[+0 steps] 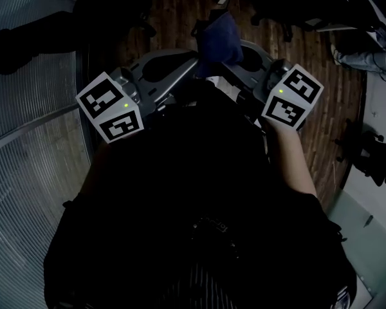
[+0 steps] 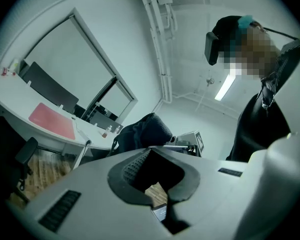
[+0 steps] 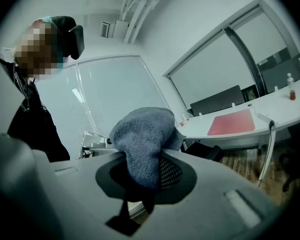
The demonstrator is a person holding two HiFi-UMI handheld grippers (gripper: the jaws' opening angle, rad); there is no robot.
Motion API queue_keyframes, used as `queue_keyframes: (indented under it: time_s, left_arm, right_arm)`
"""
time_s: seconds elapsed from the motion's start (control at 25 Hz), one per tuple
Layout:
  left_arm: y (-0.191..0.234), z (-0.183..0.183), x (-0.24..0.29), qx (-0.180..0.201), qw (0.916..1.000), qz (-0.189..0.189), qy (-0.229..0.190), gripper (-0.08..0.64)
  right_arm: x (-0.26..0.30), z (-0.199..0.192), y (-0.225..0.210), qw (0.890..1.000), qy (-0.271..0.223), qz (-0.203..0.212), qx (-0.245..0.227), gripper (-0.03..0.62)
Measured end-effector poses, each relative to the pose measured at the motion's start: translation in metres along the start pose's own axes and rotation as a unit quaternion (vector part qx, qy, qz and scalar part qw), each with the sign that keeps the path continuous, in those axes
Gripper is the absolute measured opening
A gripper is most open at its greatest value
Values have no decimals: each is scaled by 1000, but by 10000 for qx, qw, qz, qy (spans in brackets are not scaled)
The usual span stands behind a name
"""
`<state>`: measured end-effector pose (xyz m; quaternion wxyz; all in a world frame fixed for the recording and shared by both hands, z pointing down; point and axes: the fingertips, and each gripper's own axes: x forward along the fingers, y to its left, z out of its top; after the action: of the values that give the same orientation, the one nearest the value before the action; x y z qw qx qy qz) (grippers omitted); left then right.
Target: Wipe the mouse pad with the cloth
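Observation:
I hold both grippers close to my chest, with their jaws pointing away from me. The right gripper [image 1: 237,55] [image 3: 154,156] is shut on a blue-grey cloth [image 1: 220,37] [image 3: 142,144], which bulges out over its jaws. The left gripper [image 1: 188,68] [image 2: 151,151] is shut with nothing in it. In the left gripper view the cloth [image 2: 146,130] shows as a dark lump just beyond the jaws. The pink mouse pad [image 2: 52,120] [image 3: 232,122] lies on a white curved desk [image 2: 17,104] [image 3: 280,106] some way off from both grippers.
A dark monitor [image 2: 47,86] [image 3: 217,100] stands behind the pad. A small bottle [image 3: 291,94] is on the desk and an office chair [image 1: 373,156] beside it. The floor [image 1: 334,102] is wooden. A glass wall [image 1: 26,140] runs along my left.

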<state>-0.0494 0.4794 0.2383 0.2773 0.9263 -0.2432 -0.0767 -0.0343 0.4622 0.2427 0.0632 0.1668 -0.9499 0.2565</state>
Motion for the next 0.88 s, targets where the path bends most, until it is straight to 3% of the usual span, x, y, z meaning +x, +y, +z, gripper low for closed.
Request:
queue_keyframes:
  time_s: [0.24, 0.44, 0.68, 0.88]
  left_arm:
    - [20, 1, 26, 35, 9996, 283, 72, 8]
    - [40, 16, 90, 135, 9981, 555, 248, 8]
    - [64, 42, 165, 5, 9963, 832, 226, 8]
    - [67, 37, 209, 31, 9937, 1026, 441, 8]
  right_arm:
    - [-9, 8, -36, 9999, -12, 140, -34, 67]
    - [-42, 28, -87, 9976, 248, 618, -188, 67]
    - [-72, 65, -160, 9951, 155, 974, 114, 67]
    - [-85, 75, -197, 9919, 125, 1249, 217, 67]
